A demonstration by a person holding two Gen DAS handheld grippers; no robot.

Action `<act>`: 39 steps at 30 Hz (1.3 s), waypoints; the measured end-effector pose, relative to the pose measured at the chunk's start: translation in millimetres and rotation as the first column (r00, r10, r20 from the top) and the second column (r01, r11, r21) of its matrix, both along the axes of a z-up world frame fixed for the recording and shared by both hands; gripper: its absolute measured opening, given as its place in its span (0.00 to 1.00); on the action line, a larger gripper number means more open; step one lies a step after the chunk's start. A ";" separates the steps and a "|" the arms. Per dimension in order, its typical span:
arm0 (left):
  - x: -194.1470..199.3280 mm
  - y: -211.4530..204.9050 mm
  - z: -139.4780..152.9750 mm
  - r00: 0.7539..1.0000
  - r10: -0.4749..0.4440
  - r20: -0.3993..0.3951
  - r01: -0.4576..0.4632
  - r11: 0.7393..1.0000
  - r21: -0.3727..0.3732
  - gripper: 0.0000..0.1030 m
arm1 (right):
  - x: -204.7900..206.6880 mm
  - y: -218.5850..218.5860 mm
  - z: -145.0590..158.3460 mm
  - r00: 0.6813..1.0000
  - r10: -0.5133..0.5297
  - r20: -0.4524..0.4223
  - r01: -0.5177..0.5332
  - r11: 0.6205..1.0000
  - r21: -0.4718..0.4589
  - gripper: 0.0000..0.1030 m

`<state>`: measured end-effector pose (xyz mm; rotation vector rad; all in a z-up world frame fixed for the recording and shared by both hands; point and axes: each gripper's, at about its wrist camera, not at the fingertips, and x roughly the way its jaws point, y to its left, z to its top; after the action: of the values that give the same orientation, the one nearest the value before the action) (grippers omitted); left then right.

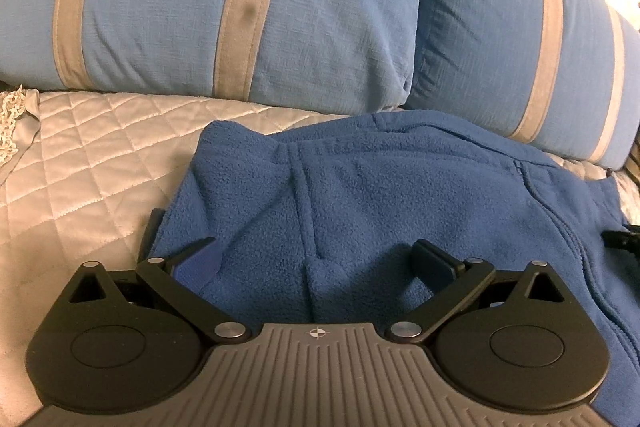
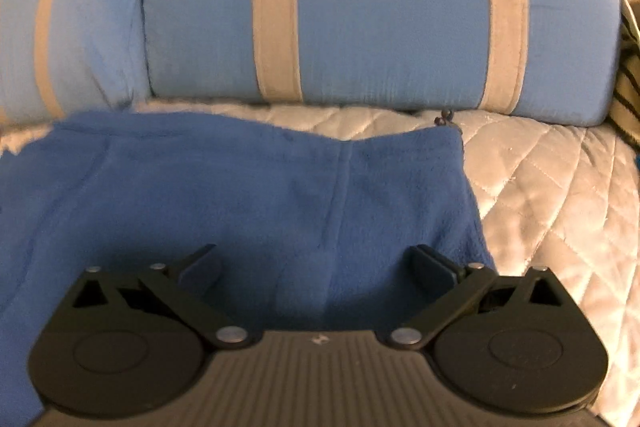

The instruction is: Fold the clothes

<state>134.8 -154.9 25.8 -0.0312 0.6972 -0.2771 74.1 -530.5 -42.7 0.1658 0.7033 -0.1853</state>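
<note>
A blue fleece jacket (image 1: 380, 195) lies spread on a quilted bedspread, its zipper running down the right side of the left wrist view. My left gripper (image 1: 316, 259) hovers open over the jacket's left part, fingers wide apart with nothing between them. In the right wrist view the same blue fleece (image 2: 240, 195) fills the lower left and middle, its right edge ending near a small dark zipper pull (image 2: 446, 118). Over this right part my right gripper (image 2: 316, 263) is open too, holding nothing. The right wrist view is slightly blurred.
Two blue pillows with grey stripes (image 1: 224, 3) (image 2: 380, 7) stand along the back, just beyond the jacket. The pale quilted bedspread (image 1: 88, 163) (image 2: 552, 195) shows bare to the left and right of the jacket. A black part of the other gripper (image 1: 624, 239) shows at the right edge.
</note>
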 end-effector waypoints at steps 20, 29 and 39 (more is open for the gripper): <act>-4.0 -5.9 5.5 1.000 0.009 -0.012 -0.008 0.999 0.048 1.00 | 0.4 9.6 -1.3 1.000 0.003 -0.021 -0.005 0.998 -0.066 0.99; -2.5 19.8 35.8 0.991 0.025 -0.128 -0.028 0.999 -0.020 1.00 | 0.5 2.1 20.6 0.994 -0.008 -0.106 0.002 0.999 -0.053 1.00; -7.5 88.6 58.3 0.975 -0.059 -0.215 0.031 0.991 -0.132 1.00 | -37.7 -85.4 55.0 0.994 -0.022 -0.111 0.046 0.975 0.217 1.00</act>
<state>127.4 -66.4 84.1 -0.1704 0.8986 -0.3653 36.4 -615.9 12.2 0.3820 0.8284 -0.1494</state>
